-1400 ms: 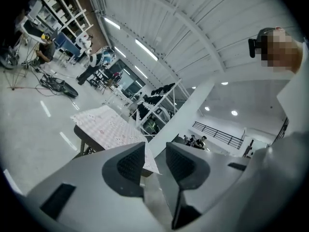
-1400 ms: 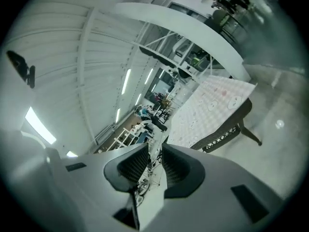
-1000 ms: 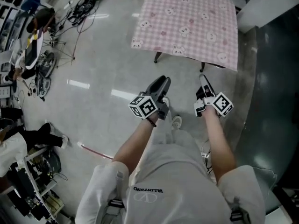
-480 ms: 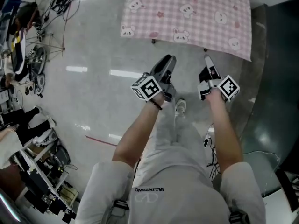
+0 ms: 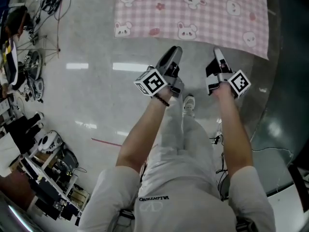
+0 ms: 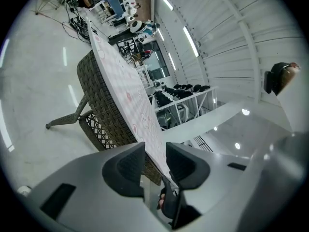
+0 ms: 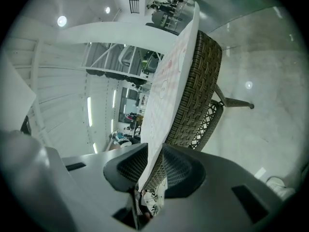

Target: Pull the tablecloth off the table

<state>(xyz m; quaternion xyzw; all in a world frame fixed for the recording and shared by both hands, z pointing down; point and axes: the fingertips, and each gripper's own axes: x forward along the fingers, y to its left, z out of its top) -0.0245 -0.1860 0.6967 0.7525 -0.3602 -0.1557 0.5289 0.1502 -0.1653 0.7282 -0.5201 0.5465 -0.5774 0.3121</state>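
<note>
A pink checked tablecloth [image 5: 193,8] with bunny prints covers a wicker table [image 6: 104,110] at the top of the head view. Both grippers are held out at its near hanging edge. My left gripper [image 5: 175,52] is open, and in its own view the tablecloth [image 6: 125,86] runs edge-on down into the gap of the left gripper [image 6: 155,149]. My right gripper [image 5: 217,52] is open by a narrower gap. The tablecloth [image 7: 166,81] passes between the pads of the right gripper [image 7: 154,151], with the wicker table [image 7: 198,86] showing beside it.
Cables, stands and gear [image 5: 29,66] litter the shiny floor at the left. Crowded shelves [image 5: 48,178] stand at the lower left. A dark raised surface [image 5: 289,81] borders the right. My shoe [image 5: 189,103] shows below the grippers. A table leg [image 6: 63,120] reaches onto the floor.
I have stepped towards the table. Both grippers have come forward to the cloth's near edge, which was well ahead of them a second ago.
</note>
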